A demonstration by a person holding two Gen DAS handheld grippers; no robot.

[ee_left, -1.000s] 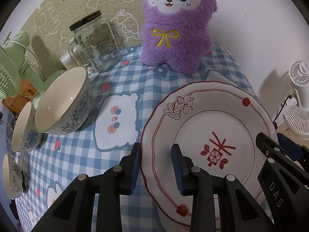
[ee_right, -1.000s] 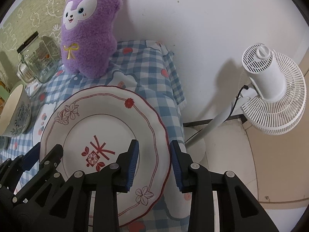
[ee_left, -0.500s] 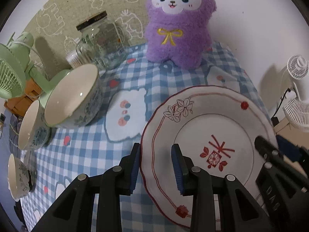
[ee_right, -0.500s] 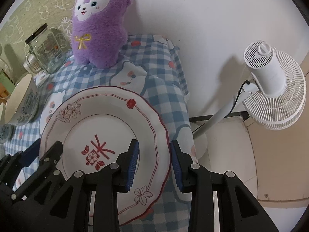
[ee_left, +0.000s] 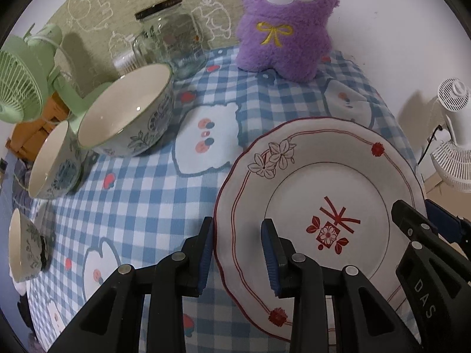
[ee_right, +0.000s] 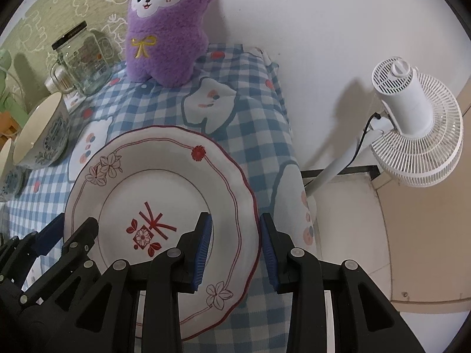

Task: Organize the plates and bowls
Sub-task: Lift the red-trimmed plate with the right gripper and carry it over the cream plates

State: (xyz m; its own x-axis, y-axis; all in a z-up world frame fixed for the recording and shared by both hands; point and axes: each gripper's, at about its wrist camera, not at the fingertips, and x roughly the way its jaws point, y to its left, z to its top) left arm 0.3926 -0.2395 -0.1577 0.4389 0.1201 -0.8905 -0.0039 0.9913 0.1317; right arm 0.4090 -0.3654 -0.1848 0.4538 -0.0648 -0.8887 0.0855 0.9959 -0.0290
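Note:
A white plate [ee_left: 323, 182] with red trim and a red flower motif hangs above the checked tablecloth, gripped at both sides. My left gripper [ee_left: 237, 226] is shut on its left rim, one pad over and one under the edge. On the opposite rim [ee_right: 147, 176] my right gripper [ee_right: 234, 220] is shut the same way. Three blue-patterned bowls stand at the left: a large bowl [ee_left: 126, 111], a medium bowl [ee_left: 50, 161] and a small bowl [ee_left: 20, 247]. The large bowl [ee_right: 38, 129] also shows in the right wrist view.
A purple plush toy [ee_left: 282, 23] and a glass jar [ee_left: 170, 41] stand at the back of the table. A green fan [ee_left: 20, 82] is at the far left. The table's right edge [ee_right: 288, 135] drops to the floor, where a white fan [ee_right: 412, 126] stands.
Both grippers have carried the plate leftward across the table toward the bowls. The plush toy and jar have slid right in both views. The grips on the rims are unchanged.

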